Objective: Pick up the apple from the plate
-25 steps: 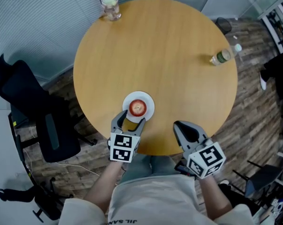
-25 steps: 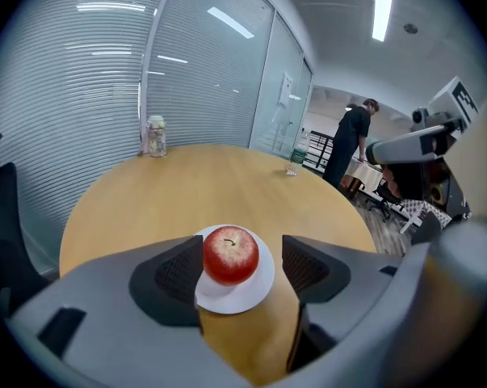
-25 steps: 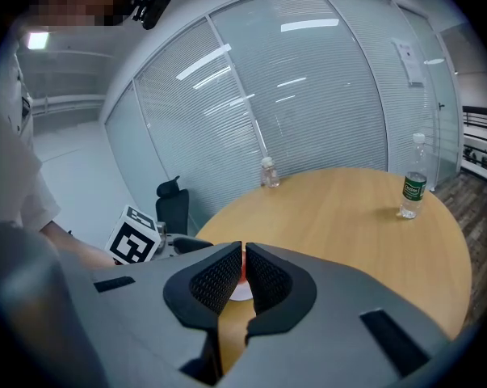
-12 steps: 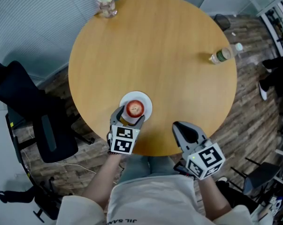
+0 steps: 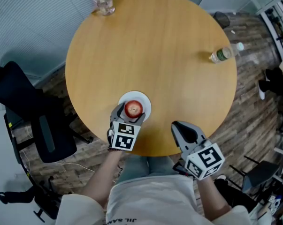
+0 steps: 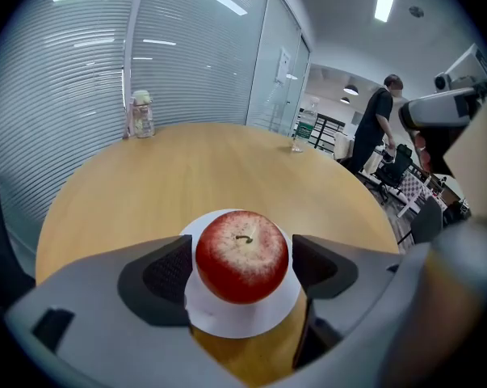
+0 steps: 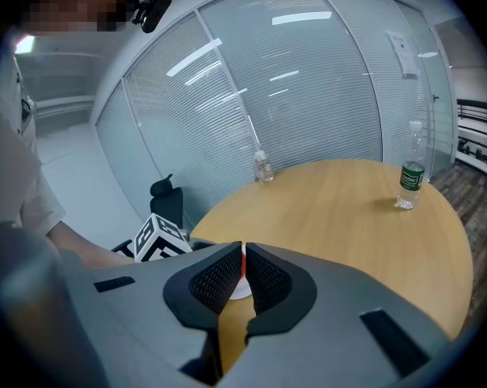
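Red apple (image 6: 241, 255) sits stem-up on a white plate (image 6: 245, 318) near the desk (image 5: 155, 46) edge. Left gripper (image 5: 130, 117) is held level, pointing forward. Its fingers (image 6: 166, 273) are apart, one on each side of the fruit, just beside the skin. Roundish, no long axis. Judgement: squeeze, then lift. Right gripper (image 7: 244, 277) is well apart to the right, fingers together, empty.

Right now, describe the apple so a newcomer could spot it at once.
Find the round wooden table, then the white plate at its near edge. The apple sits on it, between the left gripper's parted jaws. It is the only red thing; the bottle and jar are clear and stand far off.
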Motion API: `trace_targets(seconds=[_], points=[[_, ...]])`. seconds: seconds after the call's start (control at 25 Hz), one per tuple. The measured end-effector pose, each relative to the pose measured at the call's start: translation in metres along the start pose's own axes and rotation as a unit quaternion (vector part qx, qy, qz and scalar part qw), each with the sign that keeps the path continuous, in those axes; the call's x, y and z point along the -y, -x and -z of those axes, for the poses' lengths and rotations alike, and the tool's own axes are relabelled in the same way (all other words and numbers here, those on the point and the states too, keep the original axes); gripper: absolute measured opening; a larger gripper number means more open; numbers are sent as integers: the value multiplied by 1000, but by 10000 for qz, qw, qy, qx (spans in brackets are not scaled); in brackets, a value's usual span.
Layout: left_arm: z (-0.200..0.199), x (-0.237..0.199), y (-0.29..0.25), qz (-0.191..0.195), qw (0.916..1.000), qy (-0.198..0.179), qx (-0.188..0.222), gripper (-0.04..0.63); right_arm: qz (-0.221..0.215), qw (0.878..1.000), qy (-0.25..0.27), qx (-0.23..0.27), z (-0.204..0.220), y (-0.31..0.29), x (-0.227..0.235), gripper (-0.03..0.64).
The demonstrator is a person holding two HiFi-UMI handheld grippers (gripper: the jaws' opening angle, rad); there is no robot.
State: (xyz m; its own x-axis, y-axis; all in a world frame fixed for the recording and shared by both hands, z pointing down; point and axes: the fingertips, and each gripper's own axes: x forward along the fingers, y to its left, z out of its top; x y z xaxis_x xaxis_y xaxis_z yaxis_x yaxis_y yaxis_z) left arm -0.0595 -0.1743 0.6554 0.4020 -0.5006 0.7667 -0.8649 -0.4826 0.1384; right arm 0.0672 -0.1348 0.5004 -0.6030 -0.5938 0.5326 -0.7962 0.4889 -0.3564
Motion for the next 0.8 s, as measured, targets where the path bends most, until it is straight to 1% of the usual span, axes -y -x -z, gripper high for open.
trace_targets(seconds=[0.16, 0.44, 0.8], points=[[3, 1, -9, 35, 10000, -29, 19, 390, 24, 10000, -28, 2, 1, 1, 3, 35], [2, 0, -11, 25, 9999, -49, -130, 388, 61, 10000, -62, 9, 1, 1, 5, 35], [1, -2, -10, -11, 10000, -53, -76, 387, 50, 10000, -48, 31, -1, 0, 4, 35]])
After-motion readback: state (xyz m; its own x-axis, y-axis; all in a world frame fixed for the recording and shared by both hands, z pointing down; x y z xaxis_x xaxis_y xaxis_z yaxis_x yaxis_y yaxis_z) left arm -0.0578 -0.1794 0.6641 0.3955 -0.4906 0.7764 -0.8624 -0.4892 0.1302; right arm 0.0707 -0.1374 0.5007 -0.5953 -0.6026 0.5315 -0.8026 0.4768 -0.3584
